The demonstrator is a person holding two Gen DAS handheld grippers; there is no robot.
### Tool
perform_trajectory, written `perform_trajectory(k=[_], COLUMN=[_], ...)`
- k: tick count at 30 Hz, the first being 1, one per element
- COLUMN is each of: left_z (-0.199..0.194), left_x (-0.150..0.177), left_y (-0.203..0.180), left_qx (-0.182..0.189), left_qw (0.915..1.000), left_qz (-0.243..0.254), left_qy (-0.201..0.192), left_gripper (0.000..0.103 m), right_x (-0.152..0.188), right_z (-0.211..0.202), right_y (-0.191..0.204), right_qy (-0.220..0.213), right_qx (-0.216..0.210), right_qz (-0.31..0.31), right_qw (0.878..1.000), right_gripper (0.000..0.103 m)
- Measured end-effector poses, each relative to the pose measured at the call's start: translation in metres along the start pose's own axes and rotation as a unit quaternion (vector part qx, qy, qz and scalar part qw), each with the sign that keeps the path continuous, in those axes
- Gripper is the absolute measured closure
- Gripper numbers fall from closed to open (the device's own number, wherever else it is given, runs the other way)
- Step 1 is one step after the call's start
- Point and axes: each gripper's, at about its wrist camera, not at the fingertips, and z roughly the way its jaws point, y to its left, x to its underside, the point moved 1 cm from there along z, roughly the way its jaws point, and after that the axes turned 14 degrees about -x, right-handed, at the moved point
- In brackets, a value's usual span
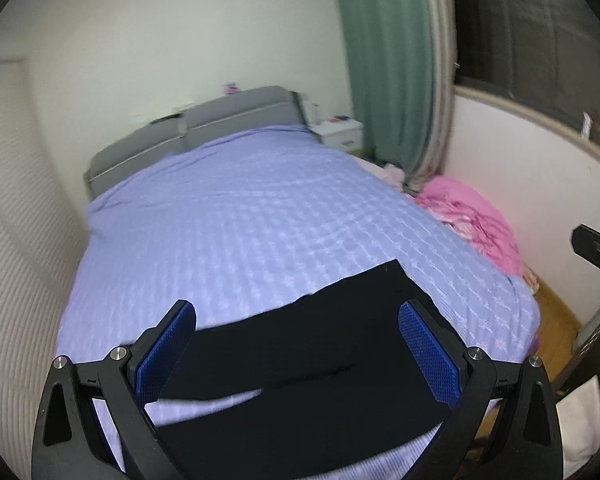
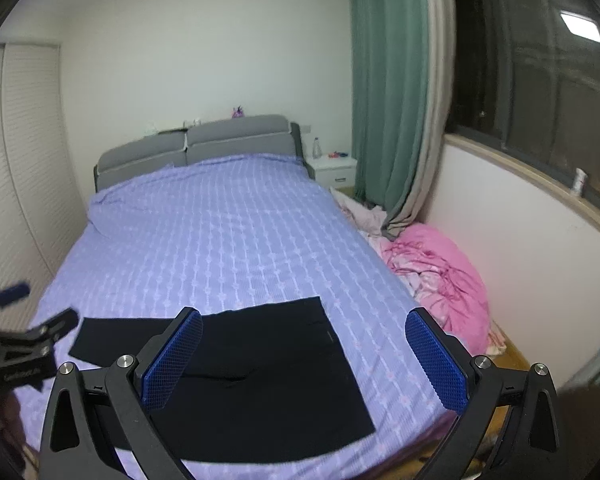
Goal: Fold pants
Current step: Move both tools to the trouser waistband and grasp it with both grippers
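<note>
Black pants (image 1: 300, 364) lie spread flat near the foot of a bed with a lilac cover (image 1: 240, 216). In the right wrist view the pants (image 2: 260, 368) show their waist toward the right and legs running left. My left gripper (image 1: 298, 350) is open and empty, held above the pants. My right gripper (image 2: 304, 354) is open and empty, also above the pants. The left gripper also shows at the left edge of the right wrist view (image 2: 24, 344). Part of the right gripper shows at the right edge of the left wrist view (image 1: 598, 248).
A pink duvet heap (image 2: 440, 276) lies on the floor right of the bed. A grey headboard (image 2: 196, 148), white nightstand (image 2: 334, 170), green curtain (image 2: 388, 80) and dark window (image 2: 540, 80) stand beyond. A ribbed wardrobe (image 2: 16, 160) is at left.
</note>
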Motion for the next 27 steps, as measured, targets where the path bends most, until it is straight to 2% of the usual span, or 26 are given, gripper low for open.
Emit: perform_trajectory(k=[5,9,13,17,19,21,23,25,27], left_z=[0.117,0.199,0.276,0.331,0.351,0.381,0.407,0.425,0.446], left_x=[-0.028,-0.039,-0.042,-0.04,-0.038,-0.034,-0.027,-0.019,-0.01], left_y=[-0.054,-0.092,-0.12,-0.145,-0.155,-0.167,-0.177,-0.182,-0.188], left_qx=[0.06,0.08,0.118,0.18,0.19,0.219,0.244,0.26,0.272], left_qw=[0.9971,0.9923,0.9838,0.9684,0.962,0.9488,0.9349,0.9258,0.9185], left_qz=[0.042,0.09,0.126,0.161,0.184,0.209,0.227,0.236,0.241], left_qy=[0.022,0.028,0.049,0.063,0.067,0.092,0.122,0.14,0.155], left_gripper=[0.0,0.001,0.008,0.012,0.014,0.015,0.02,0.029,0.029], right_x=[-0.011,-0.02,-0.024,-0.016,-0.009,-0.001,0.008,0.015,0.022], right_z=[0.108,0.186,0.279,0.36,0.401,0.437,0.471,0.496,0.52], right_y=[-0.027,-0.045,-0.07,-0.087,-0.093,-0.094,-0.093,-0.093,-0.097], right_qy=[0.035,0.068,0.127,0.192,0.228,0.262,0.293,0.321,0.347], right_qx=[-0.014,-0.04,-0.089,-0.115,-0.137,-0.158,-0.184,-0.208,-0.226], right_qz=[-0.063,-0.11,-0.135,-0.177,-0.193,-0.221,-0.257,-0.274,-0.274], right_qw=[0.997,0.991,0.979,0.958,0.944,0.926,0.902,0.883,0.868], right_gripper=[0.0,0.0,0.001,0.003,0.005,0.006,0.008,0.012,0.018])
